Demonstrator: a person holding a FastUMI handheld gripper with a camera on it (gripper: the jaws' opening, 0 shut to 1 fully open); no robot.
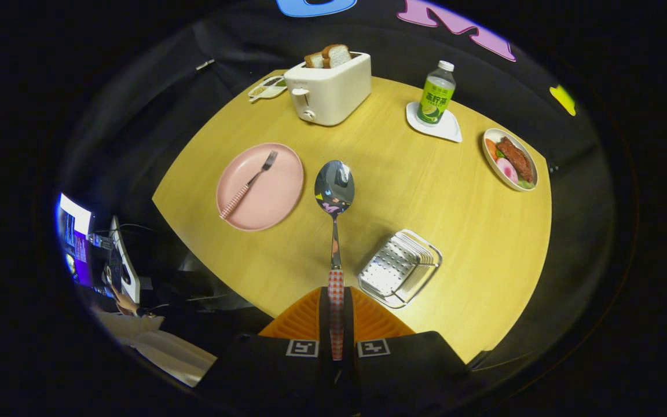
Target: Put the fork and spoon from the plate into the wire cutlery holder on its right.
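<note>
Spoon (334, 197) is clamped by its checked handle between the closed fingers of the tool (336, 321), bowl pointing ahead, held above the desk (426, 191) between the pink plate (275, 200), where the fork (249, 185) lies, and the wire cutlery holder (400, 267) by the near edge. To do this well, I would swing right, tip the bowl down over the holder's open top, and release only once it is inside. Open desk lies beyond the holder; the near edge is close, so keep the sweep short.

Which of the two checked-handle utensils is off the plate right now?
The spoon: the hand-held gripper is shut on its handle, bowl raised ahead of the fingers. The fork lies on the pink plate.
</note>
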